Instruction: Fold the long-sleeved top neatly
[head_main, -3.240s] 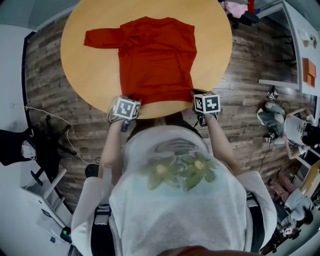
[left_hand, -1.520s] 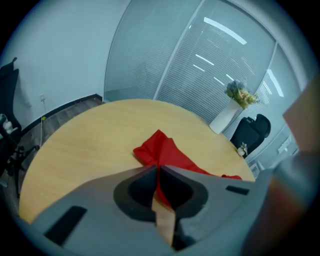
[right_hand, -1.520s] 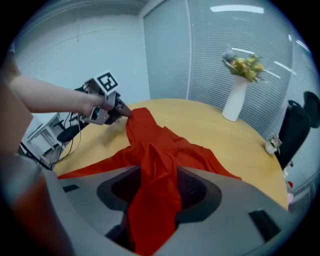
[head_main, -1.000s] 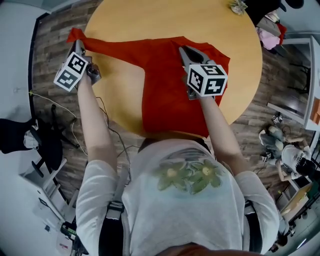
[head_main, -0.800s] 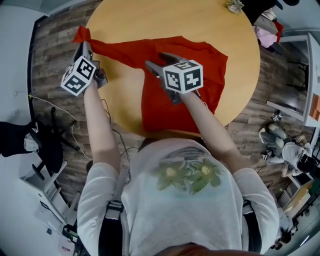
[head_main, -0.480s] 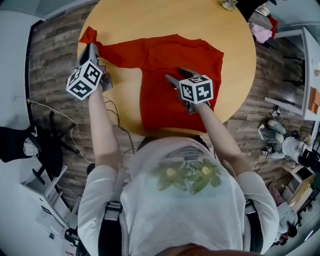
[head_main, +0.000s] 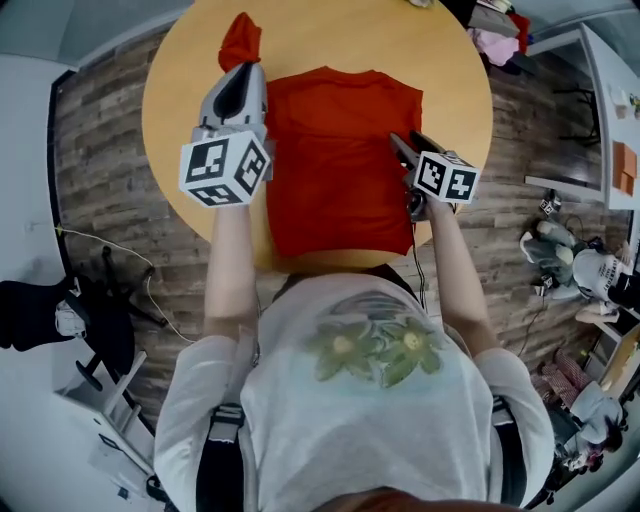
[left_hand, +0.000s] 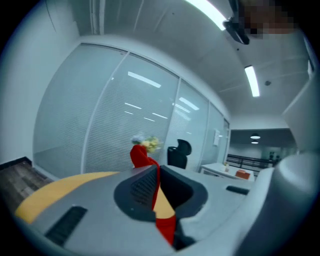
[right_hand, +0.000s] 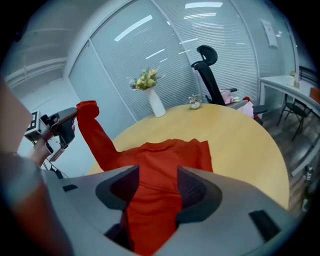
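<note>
The red long-sleeved top (head_main: 335, 150) lies flat on the round yellow table (head_main: 180, 90), its right side folded in. My left gripper (head_main: 243, 75) is raised over the top's left shoulder, shut on the left sleeve (head_main: 240, 38), which hangs up from the body. In the left gripper view the red sleeve (left_hand: 142, 157) is pinched in the left gripper (left_hand: 156, 180). My right gripper (head_main: 405, 142) hovers at the top's right edge; its jaws have just been opening. In the right gripper view the right gripper (right_hand: 157, 187) stands open with nothing gripped, the top (right_hand: 165, 155) lying beneath.
A white vase of flowers (right_hand: 152, 97) and a small object (right_hand: 194, 103) stand at the table's far side, with a black office chair (right_hand: 207, 62) behind. Wooden floor (head_main: 100, 150) surrounds the table. Clothes (head_main: 495, 40) and white desks (head_main: 610, 60) are to the right.
The left gripper carried the sleeve from the table's left edge up and inward toward the body. The right gripper let go of the top and drew back to its right edge.
</note>
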